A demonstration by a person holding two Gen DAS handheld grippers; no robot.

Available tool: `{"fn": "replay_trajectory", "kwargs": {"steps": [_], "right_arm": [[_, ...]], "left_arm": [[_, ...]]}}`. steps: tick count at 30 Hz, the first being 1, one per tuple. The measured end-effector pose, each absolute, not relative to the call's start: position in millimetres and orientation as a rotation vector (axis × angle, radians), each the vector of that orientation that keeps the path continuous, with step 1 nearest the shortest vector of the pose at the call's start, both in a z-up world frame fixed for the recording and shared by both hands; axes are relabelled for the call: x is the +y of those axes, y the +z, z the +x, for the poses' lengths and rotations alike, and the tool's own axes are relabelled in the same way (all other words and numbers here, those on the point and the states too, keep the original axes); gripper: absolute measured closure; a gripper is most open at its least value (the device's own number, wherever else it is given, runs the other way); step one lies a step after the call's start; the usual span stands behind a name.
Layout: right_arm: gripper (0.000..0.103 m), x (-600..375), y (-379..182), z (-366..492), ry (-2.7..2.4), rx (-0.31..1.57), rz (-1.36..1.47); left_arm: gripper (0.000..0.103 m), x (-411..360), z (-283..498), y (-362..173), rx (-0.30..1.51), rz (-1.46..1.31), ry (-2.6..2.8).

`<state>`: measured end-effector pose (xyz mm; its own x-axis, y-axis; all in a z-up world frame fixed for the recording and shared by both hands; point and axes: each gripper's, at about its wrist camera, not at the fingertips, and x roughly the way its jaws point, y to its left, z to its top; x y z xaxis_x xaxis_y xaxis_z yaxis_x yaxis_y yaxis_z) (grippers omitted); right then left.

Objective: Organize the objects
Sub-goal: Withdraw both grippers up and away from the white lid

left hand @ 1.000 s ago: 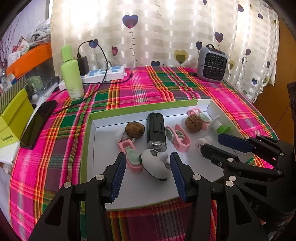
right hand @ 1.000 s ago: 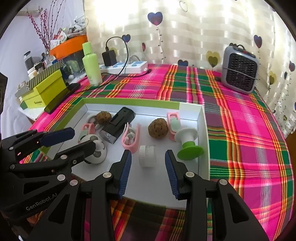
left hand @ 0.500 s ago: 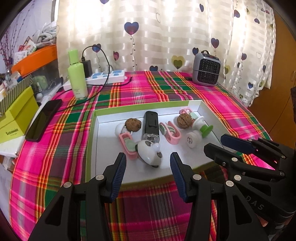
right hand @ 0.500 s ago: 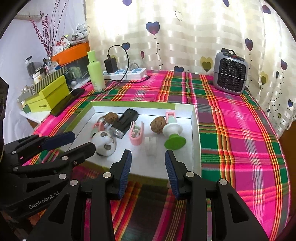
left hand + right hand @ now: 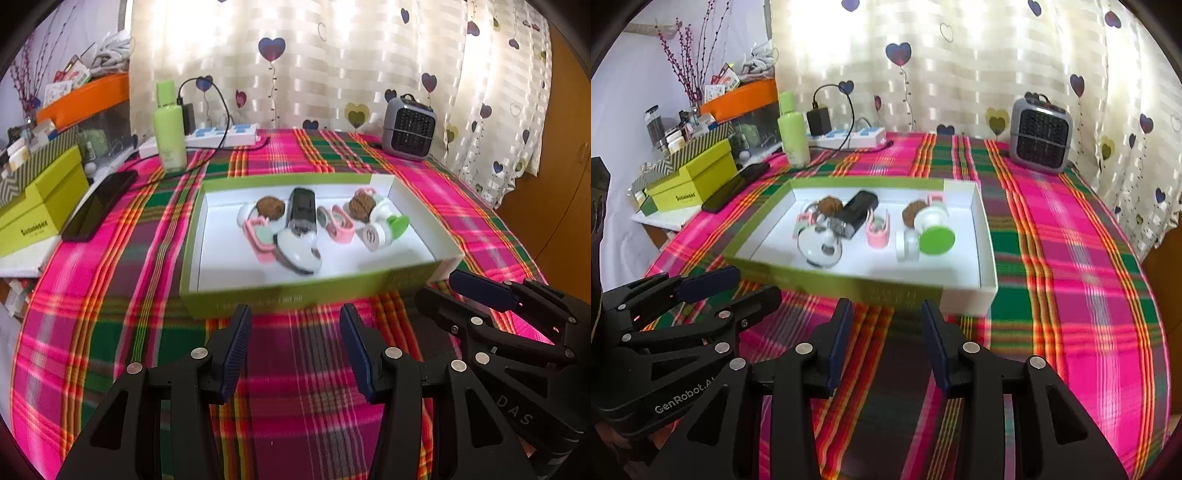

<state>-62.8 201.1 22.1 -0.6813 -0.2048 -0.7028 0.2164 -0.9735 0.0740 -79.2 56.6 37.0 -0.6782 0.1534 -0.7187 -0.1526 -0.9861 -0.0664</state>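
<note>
A shallow white box with a green rim (image 5: 295, 291) (image 5: 849, 286) lies on the plaid cloth. Inside it are two walnuts (image 5: 270, 207) (image 5: 362, 203), a black device (image 5: 302, 210), a white round toy (image 5: 299, 251), pink clips (image 5: 338, 225), a small white jar (image 5: 908, 243) and a green-footed white piece (image 5: 936, 240). My left gripper (image 5: 295, 317) (image 5: 738, 288) hovers open over the cloth in front of the box, holding nothing. Beside it, my right gripper (image 5: 886, 314) (image 5: 454, 291) is opening its jaws, with nothing between them.
At the back stand a green bottle (image 5: 169, 129), a power strip with a plugged charger (image 5: 221, 134) and a small grey heater (image 5: 1041, 138). A dark phone (image 5: 98, 206) and a lime box (image 5: 40, 199) lie at the left edge. Heart-patterned curtains hang behind.
Both grippers have drawn back from above the box to the cloth in front of it. The right jaws stand slightly wider than before.
</note>
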Motion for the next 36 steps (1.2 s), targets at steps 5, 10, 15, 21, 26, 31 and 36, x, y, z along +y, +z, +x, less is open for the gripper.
{"fn": "replay_trajectory", "kwargs": {"steps": [5,10,15,21,26,31,36], "right_arm": [[0.052,199,9,-56,-2.692,0.028,1.179],[0.051,203,-1,-54,-2.694,0.016,1.242],[0.051,205,-3,-56,-2.726,0.048,1.282],[0.051,208,-8,-59,-2.740,0.068,1.331],[0.037,215,-9,-61,-2.766,0.049,1.362],[0.036,215,-9,-61,-2.766,0.051,1.363],[0.036,214,-9,-61,-2.765,0.053,1.363]], "left_arm": [[0.055,53,-73,22,-0.008,-1.225,2.728],[0.055,51,-70,11,-0.003,-1.271,2.721],[0.055,49,-72,10,-0.014,-1.290,2.722],[0.054,50,-75,9,-0.003,-1.297,2.728],[0.049,50,-76,8,-0.011,-1.295,2.720],[0.046,53,-75,8,0.017,-1.300,2.718],[0.044,56,-75,8,0.046,-1.305,2.721]]}}
